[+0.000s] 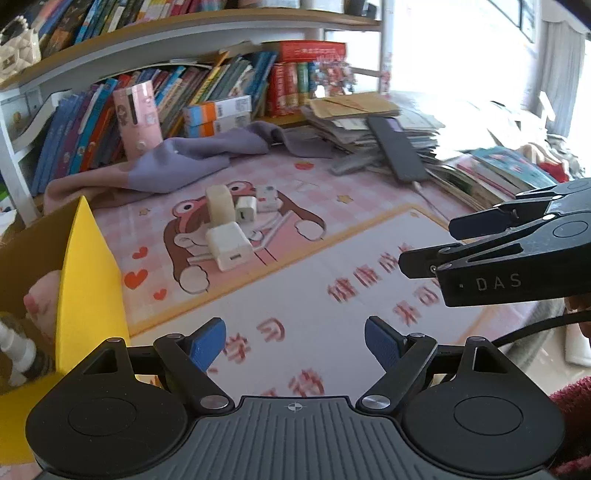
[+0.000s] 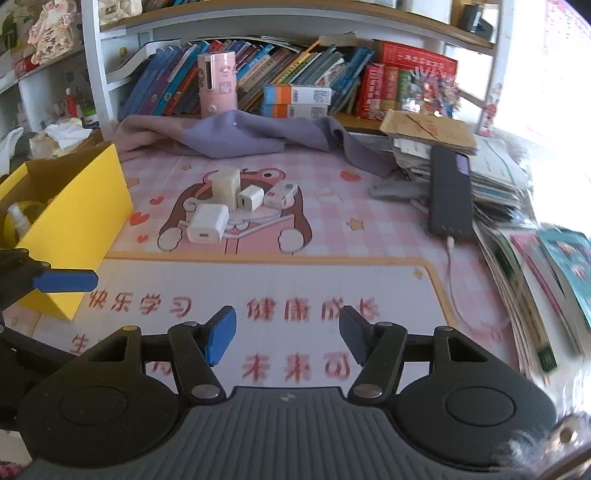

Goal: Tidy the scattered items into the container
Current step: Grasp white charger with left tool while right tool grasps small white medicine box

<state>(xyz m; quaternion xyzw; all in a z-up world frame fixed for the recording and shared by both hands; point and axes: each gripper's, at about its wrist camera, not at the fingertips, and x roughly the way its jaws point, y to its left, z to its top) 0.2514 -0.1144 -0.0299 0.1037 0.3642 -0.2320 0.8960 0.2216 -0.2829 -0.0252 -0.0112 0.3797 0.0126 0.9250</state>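
Two grippers (image 1: pixel 295 341) (image 2: pixel 288 338) gape empty — yellow box (image 2: pixel 79 206) holds a spray bottle (image 2: pixel 18 219).

A pink cartoon mat (image 2: pixel 332 229) covers the worktop. White bookshelves (image 2: pixel 295 22) packed with books (image 2: pixel 280 70) span from ten to one o'clock; glaring window light (image 2: pixel 546 74) floods in at two o'clock.

We have both wrist views angled down over the worktop (image 1: pixel 332 295) toward the bookshelf (image 2: pixel 295 22); both share the chargers (image 1: pixel 231 229) mid-distance.
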